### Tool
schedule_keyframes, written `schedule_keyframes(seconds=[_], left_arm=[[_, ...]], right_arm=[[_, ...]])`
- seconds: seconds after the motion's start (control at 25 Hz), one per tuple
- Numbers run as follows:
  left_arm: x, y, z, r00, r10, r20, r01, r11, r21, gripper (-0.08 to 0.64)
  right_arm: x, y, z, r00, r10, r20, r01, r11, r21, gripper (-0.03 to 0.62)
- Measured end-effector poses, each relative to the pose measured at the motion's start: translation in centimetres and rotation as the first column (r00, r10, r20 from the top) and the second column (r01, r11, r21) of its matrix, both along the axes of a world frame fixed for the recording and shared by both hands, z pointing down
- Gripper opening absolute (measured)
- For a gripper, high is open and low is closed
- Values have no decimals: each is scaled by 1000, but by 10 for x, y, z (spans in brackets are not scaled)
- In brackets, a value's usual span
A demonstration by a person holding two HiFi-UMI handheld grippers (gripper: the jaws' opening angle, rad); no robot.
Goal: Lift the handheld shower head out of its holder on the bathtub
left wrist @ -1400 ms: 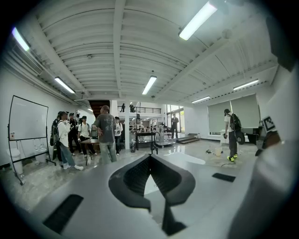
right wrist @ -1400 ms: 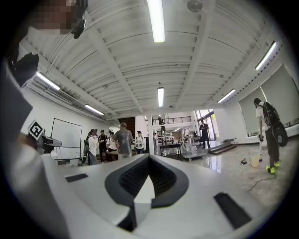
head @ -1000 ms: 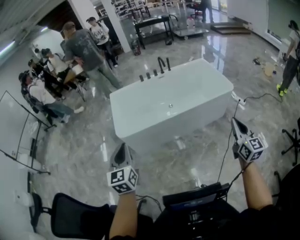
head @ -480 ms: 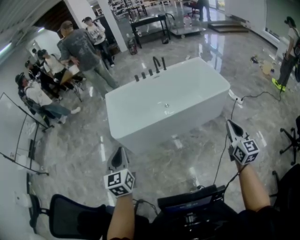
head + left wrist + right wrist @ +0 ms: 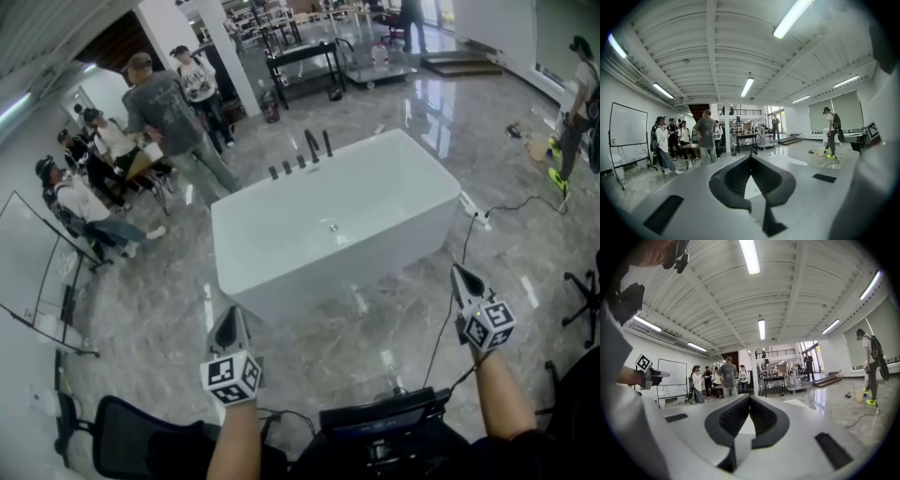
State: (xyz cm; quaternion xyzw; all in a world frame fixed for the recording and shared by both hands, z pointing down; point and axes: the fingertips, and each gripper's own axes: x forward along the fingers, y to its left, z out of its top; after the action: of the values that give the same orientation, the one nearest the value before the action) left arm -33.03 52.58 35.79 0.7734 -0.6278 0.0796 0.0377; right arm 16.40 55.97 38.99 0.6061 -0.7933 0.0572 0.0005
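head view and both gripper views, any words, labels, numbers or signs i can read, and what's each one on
No words or numbers can be read in any view.
Marker cubes on the left gripper and right gripper: black-and-white square patterns only, no letters.
Whiteboard: nothing legible on it.
Dark device at the bottom of the head view: a bluish strip, too blurred to read.
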Motion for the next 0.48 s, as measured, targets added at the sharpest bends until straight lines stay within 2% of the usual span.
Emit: schedule_keyframes(seconds=[0.2,0.36,0.48], left_arm=[[23,-2,-2,999,7,46,-7,1000,16,9],[26,1,4,999,-5,40,5,1000,1,9],[27,-5,14,999,-10,37,11,1000,-14,9]], right_arm=[[17,-8,13,999,-41,-5,41,999,-12,5],[25,-13,30,999,-27,38,29,999,-44,5],[23,-20,38,999,-42,34,44,997,-57,5]])
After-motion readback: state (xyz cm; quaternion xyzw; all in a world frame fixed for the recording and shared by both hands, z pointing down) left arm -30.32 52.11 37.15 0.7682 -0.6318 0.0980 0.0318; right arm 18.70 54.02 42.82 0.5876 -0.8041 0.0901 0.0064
